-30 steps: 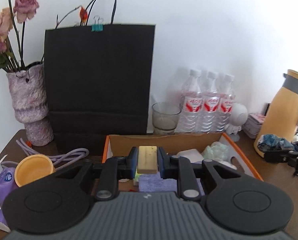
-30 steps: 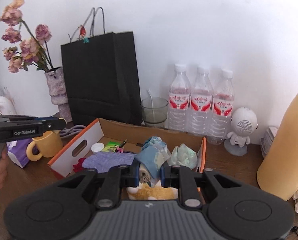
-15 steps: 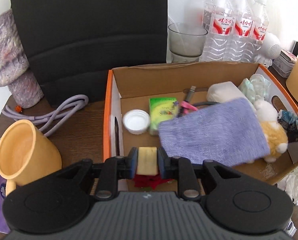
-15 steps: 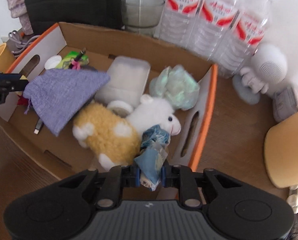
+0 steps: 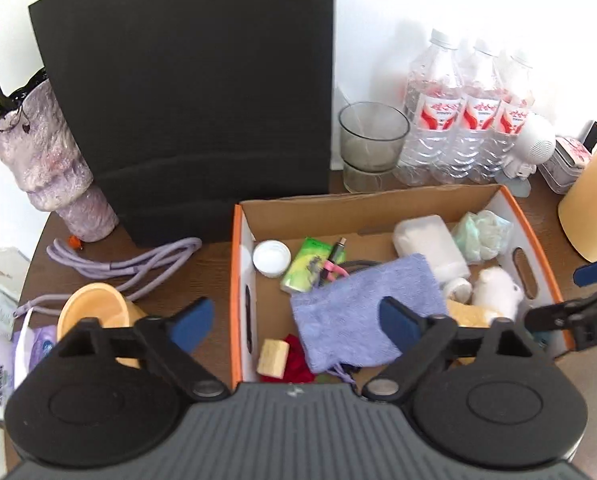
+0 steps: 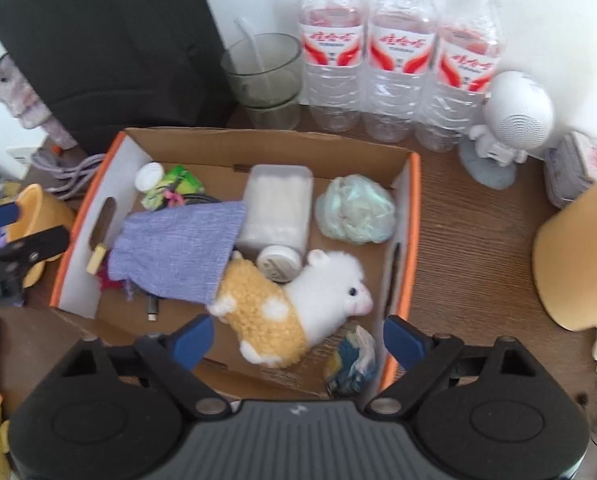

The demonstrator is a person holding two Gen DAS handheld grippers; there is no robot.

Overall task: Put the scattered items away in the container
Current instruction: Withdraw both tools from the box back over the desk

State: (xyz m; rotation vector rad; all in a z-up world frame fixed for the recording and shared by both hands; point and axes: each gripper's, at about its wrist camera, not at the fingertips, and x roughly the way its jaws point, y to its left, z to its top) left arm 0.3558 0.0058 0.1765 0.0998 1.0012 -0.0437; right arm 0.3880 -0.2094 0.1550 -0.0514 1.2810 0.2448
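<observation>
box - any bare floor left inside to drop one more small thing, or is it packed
Mostly packed. Bare cardboard shows in the box along its back wall, between the green packet and the clear tub, and at the near edge left of the plush toy. The purple cloth covers the middle. Both grippers, left and right, are opening, nothing between the jaws.

Below the left gripper, a block is seen in the box; a cup lies left.
</observation>
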